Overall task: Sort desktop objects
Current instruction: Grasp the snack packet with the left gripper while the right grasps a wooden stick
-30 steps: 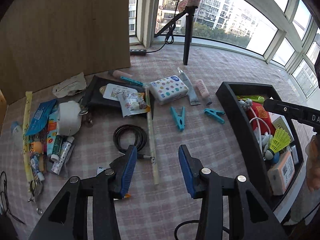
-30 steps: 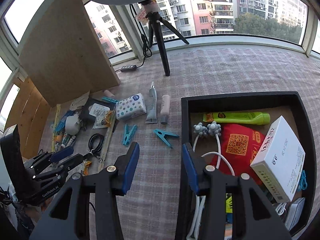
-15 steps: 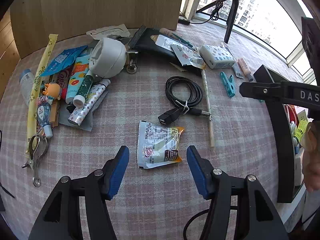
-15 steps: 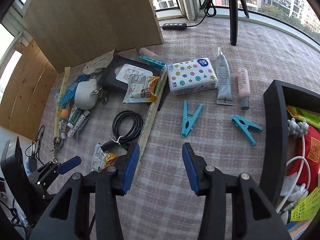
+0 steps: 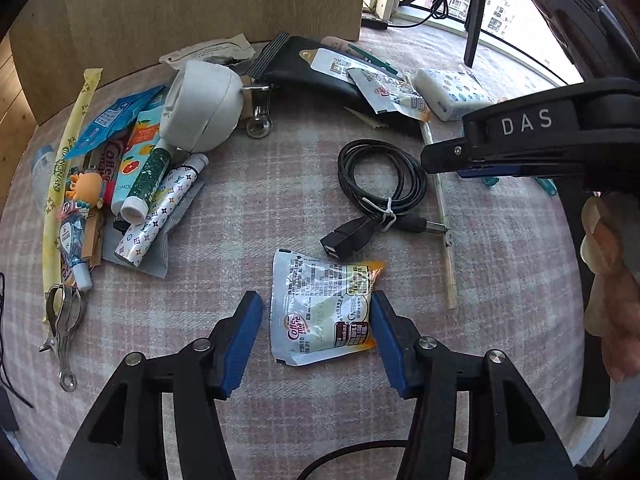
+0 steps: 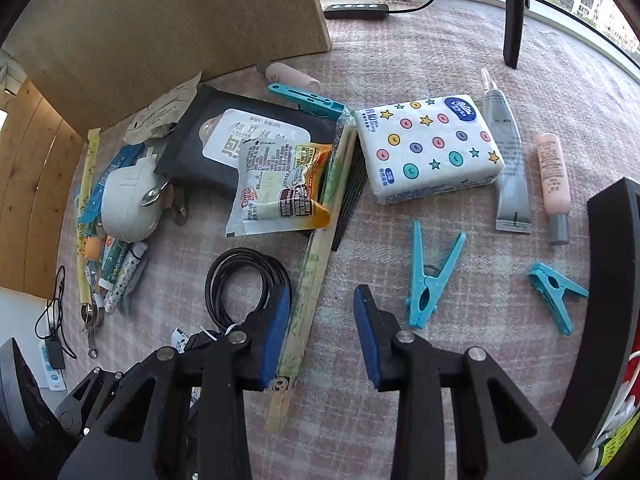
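Observation:
A Coffee-mate sachet (image 5: 320,308) lies flat on the checked cloth between the blue pads of my left gripper (image 5: 316,340). Its jaws are closing; the right pad is at the sachet's edge, the left pad stands just clear. My right gripper (image 6: 320,336) points down over a paper-wrapped pair of chopsticks (image 6: 316,276), which runs between its closing jaws close to the left pad, not squeezed. In the left wrist view the right gripper (image 5: 452,160) reaches in from the right, above the chopsticks (image 5: 444,216). A black sorting tray (image 6: 608,280) stands at the right edge.
A coiled black cable (image 5: 380,176) lies just beyond the sachet. A pile of tubes and packets (image 5: 132,184) fills the left. Two blue clothespins (image 6: 428,276), a tissue pack (image 6: 428,144), two tubes (image 6: 508,168) and a second sachet (image 6: 280,188) on a black wallet lie farther off. A board (image 6: 180,20) stands behind.
Both grippers dropped toward the cloth. The left came down around the sachet. The right swung left from the tray to the chopsticks and its jaws narrowed.

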`<state>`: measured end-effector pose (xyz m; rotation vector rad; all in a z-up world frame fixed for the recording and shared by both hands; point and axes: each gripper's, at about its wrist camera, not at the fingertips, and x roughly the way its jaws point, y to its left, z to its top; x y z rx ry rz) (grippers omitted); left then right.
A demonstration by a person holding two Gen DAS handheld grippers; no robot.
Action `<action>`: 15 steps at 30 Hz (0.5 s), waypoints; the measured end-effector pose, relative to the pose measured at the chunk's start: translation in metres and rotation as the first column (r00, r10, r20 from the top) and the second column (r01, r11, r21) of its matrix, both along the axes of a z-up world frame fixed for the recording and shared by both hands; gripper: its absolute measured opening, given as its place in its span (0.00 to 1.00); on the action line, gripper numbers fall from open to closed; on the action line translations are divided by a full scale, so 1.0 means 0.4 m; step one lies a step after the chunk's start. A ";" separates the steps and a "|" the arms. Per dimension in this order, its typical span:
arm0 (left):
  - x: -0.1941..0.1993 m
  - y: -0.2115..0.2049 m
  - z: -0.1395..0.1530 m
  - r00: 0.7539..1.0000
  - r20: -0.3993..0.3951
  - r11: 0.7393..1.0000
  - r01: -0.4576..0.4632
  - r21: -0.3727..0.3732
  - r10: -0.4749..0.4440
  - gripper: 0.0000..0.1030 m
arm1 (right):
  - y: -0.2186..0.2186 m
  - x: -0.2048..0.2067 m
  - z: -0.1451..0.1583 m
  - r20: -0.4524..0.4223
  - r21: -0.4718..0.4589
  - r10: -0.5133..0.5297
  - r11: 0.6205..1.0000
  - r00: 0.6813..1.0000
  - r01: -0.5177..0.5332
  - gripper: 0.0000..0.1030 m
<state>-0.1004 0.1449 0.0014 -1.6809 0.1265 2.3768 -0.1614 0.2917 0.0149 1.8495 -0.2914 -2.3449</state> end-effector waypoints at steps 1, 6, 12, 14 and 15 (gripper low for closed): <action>-0.002 -0.001 0.001 1.000 -0.002 1.000 -0.001 0.001 0.001 0.49 | 0.000 -0.002 0.000 -0.005 0.002 -0.003 1.000 1.000 0.003 0.29; -0.006 -0.007 0.001 1.000 -0.008 1.000 0.007 -0.008 -0.007 0.45 | -0.004 -0.002 0.001 -0.001 0.043 0.016 0.999 1.000 -0.015 0.18; 0.013 -0.013 0.000 0.999 -0.043 0.999 0.007 -0.037 -0.008 0.35 | -0.013 0.025 0.003 0.002 0.060 0.050 0.997 0.999 -0.050 0.12; 0.015 -0.019 0.002 0.999 -0.042 1.000 0.006 -0.027 -0.007 0.33 | -0.010 0.038 0.002 0.010 0.032 0.053 0.998 0.999 -0.053 0.07; 0.016 -0.026 0.004 0.999 -0.040 1.000 0.001 -0.016 -0.002 0.33 | -0.004 0.047 0.002 0.015 0.015 0.052 0.999 0.999 -0.052 0.07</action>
